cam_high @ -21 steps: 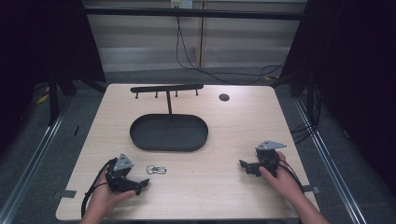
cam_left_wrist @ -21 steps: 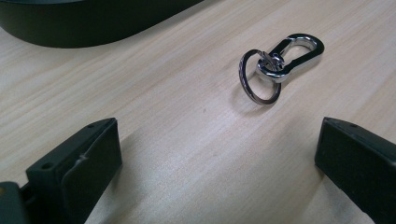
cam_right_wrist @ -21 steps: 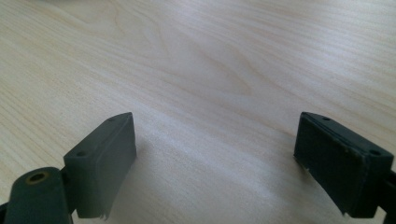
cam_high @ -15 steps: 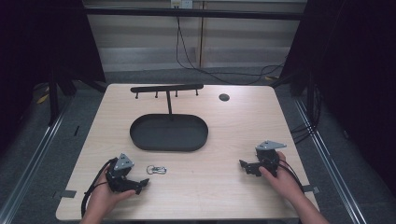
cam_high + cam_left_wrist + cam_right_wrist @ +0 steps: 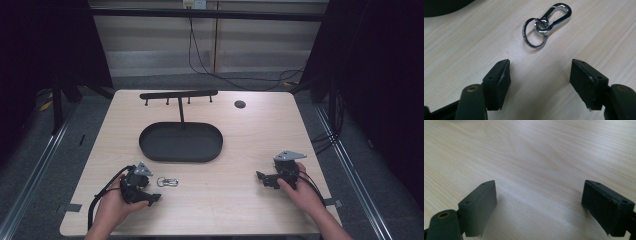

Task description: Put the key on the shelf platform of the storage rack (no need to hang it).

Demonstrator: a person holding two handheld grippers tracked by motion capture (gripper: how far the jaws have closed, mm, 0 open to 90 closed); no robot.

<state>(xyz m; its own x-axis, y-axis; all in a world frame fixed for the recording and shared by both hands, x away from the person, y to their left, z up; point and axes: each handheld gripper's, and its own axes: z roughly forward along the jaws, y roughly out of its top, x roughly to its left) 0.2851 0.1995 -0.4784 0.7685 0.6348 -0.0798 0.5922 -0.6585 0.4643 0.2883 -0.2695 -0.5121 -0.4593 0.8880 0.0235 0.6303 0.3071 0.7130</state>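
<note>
the left gripper (image 5: 540, 72) has its fingers apart, and the key clip (image 5: 545, 23) lies flat on the table (image 5: 240, 200) just ahead of them. it is thin and could slip away if they close too high. the right gripper (image 5: 539, 202) rests far off, fingers apart, holding nothing.

Right gripper (image 5: 539, 202) over the pale wooden table (image 5: 536, 152). Its two black jaws stand wide apart. Bare wood grain lies between them.

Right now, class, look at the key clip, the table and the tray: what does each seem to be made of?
Key clip: polished metal, by its mirror shine. Table: pale wood or wood-look laminate, showing grain. Tray: matte black, perhaps metal or plastic.
</note>
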